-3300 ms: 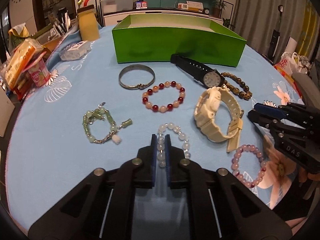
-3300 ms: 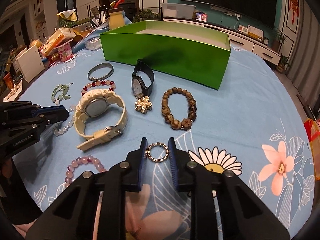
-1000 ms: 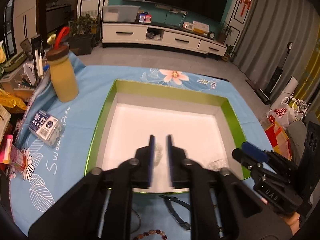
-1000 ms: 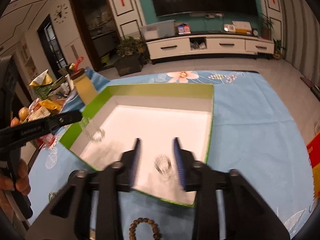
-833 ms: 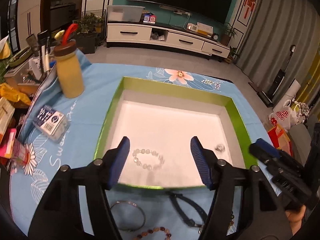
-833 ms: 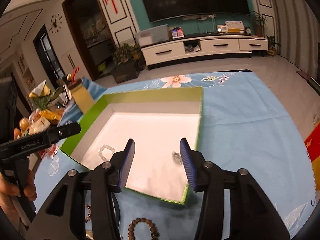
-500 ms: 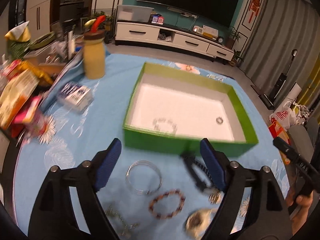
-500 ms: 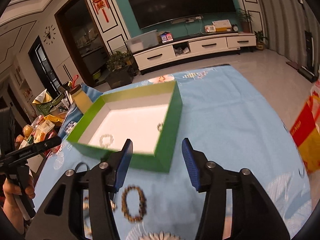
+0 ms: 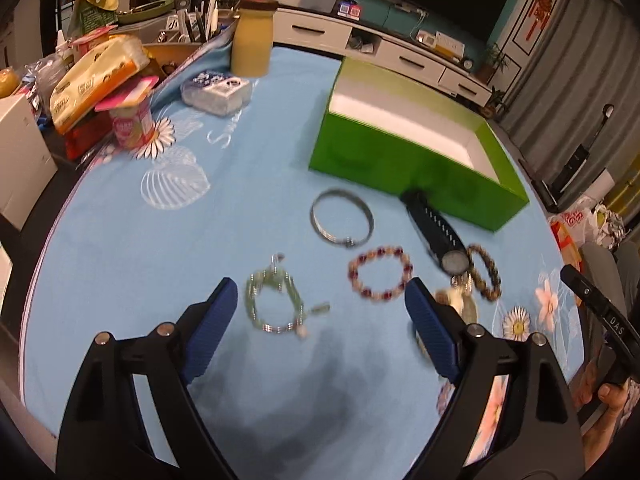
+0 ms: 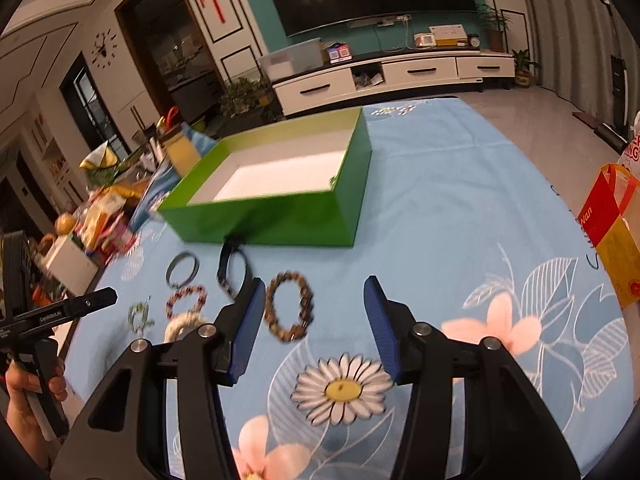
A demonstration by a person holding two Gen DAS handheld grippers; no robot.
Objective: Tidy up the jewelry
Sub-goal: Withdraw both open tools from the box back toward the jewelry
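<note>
My left gripper [image 9: 320,320] is open and empty above the blue tablecloth, over a green bead bracelet [image 9: 276,304]. Ahead lie a silver bangle [image 9: 342,220], a red bead bracelet [image 9: 380,272], a black watch [image 9: 436,232] and a brown bead bracelet [image 9: 484,272]. The green box [image 9: 408,148] stands behind them. My right gripper [image 10: 316,320] is open and empty, with the brown bead bracelet [image 10: 290,306] just ahead of its left finger. The green box [image 10: 276,196] is farther back; its floor is mostly hidden. The cream watch [image 10: 182,326] shows partly.
A yellow bottle [image 9: 252,40], a tissue pack [image 9: 216,88], snack packs [image 9: 96,80] and a pink cup [image 9: 130,122] crowd the table's left side. A red and yellow bag [image 10: 612,232] stands off the right edge. The other gripper shows at each view's edge.
Both grippers opened over the box, left the clear bead bracelet and the ring inside, then pulled back and down towards the jewelry on the cloth.
</note>
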